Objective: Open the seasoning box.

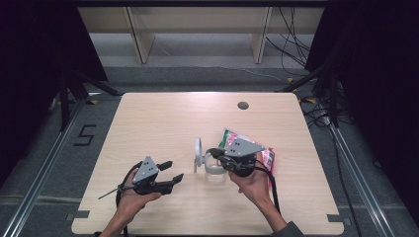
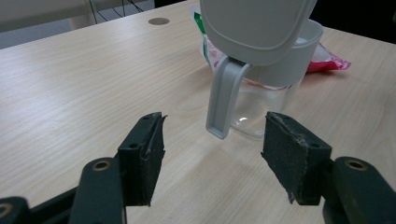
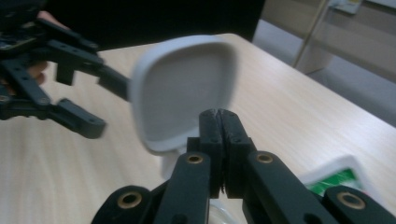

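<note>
Closest to the person, the left gripper (image 1: 170,174) sits low over the pale wood-grain surface (image 1: 163,123), its 2 black fingers (image 2: 142,154) spread wide with nothing between them. The pads look like rough, scuffed foam with ragged edges. Just past them, in the left gripper view, stands a clear jug (image 2: 261,93) with a grey plastic collar and a flat, squared-off grey handle (image 2: 223,100) hanging down toward the fingers, close but not touching.

The jug's lid (image 3: 180,93) is flipped up on its hinge, a rounded-square matte grey shell with a raised rim. The right gripper (image 1: 213,153) is right at the jug's top, and in the right gripper view its 2 fingers (image 3: 219,140) are pressed together tight, tips just under the lid's lower edge. Can't really tell if they're pinching anything thin there or just shut on themselves.

Behind the jug lies a crinkly plastic packet (image 1: 267,155), pink, white and green, flat on the surface. Farther back there's a small round grey grommet hole (image 1: 242,105) in the surface.
</note>
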A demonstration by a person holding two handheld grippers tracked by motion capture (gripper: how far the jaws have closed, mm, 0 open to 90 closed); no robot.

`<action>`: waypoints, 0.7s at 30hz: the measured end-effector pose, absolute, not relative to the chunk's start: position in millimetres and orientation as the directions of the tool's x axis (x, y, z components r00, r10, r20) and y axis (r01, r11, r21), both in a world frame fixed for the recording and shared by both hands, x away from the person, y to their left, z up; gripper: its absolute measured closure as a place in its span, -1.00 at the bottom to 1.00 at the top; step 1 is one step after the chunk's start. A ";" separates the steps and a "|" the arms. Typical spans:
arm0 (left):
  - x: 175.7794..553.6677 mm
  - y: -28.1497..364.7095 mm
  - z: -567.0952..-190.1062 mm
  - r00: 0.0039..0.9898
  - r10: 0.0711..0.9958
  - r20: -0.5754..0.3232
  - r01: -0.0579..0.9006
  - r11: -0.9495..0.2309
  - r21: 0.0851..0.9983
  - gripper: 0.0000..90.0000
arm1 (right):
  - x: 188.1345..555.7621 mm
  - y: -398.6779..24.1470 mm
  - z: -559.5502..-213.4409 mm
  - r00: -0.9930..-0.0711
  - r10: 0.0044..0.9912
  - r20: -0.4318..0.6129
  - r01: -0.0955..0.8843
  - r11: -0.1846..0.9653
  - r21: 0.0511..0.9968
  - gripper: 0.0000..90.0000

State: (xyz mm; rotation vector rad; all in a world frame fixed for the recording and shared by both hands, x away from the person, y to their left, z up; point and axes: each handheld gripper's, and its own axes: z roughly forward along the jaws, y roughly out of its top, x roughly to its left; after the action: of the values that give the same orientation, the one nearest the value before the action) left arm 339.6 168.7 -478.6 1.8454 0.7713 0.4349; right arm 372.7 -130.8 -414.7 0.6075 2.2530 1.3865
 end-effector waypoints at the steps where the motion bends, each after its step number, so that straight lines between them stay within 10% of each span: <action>1: 339.6 169.5 -478.6 0.726 0.686 -0.055 0.306 -0.250 0.919 -0.16 | 372.7 -130.8 -414.7 -0.814 0.567 -0.126 0.143 0.406 0.903 0.98; 21: 337.1 174.9 -485.4 0.713 0.697 -0.075 0.341 -0.251 0.906 -0.28 | 391.0 -209.5 -440.2 -0.721 0.684 -0.108 0.306 0.454 0.837 0.37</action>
State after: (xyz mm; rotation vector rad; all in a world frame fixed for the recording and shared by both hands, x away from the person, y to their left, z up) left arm 337.1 174.9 -485.4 1.8564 0.8098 0.4193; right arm 391.0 -209.5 -440.2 0.8307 2.2753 1.1817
